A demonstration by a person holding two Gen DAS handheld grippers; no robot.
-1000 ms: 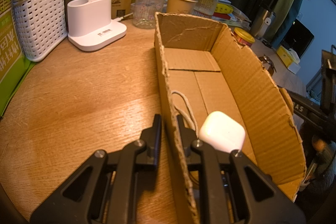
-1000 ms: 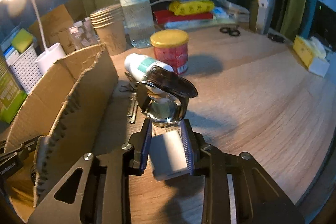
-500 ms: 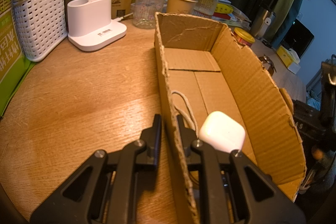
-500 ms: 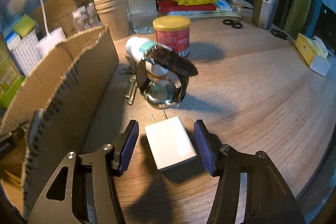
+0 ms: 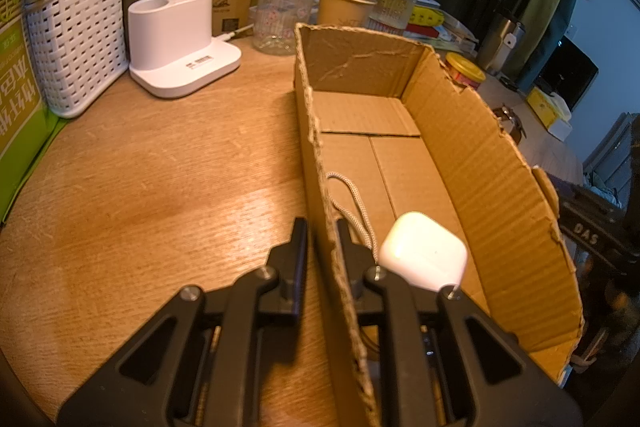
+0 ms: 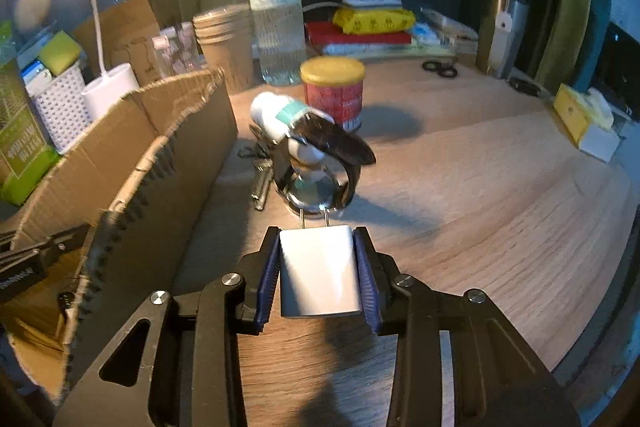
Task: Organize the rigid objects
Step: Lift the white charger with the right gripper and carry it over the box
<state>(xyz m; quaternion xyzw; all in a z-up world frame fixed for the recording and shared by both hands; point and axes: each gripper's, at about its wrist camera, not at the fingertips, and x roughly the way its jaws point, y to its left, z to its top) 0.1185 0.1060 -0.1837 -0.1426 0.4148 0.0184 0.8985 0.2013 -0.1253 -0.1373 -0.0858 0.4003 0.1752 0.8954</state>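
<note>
My left gripper (image 5: 322, 227) is shut on the near left wall of an open cardboard box (image 5: 472, 155), one finger outside and one inside. A white earbud case (image 5: 424, 251) with a grey cord (image 5: 356, 199) lies inside the box. My right gripper (image 6: 316, 247) is shut on a white wall charger (image 6: 318, 271), its prongs pointing forward, held just above the wooden table. A wristwatch (image 6: 320, 167), a white and teal tube (image 6: 280, 115) and keys (image 6: 260, 179) lie just beyond it, beside the box wall (image 6: 152, 171).
A red jar with a yellow lid (image 6: 332, 91), a water bottle (image 6: 276, 15), stacked paper cups (image 6: 224, 43), a white lamp base (image 5: 180, 39), a white basket (image 5: 76, 43), scissors (image 6: 440, 67) and a yellow tissue box (image 6: 584, 119) stand around the table.
My right gripper opened around the charger, then closed on it and lifted it slightly. My left gripper has kept still on the box wall.
</note>
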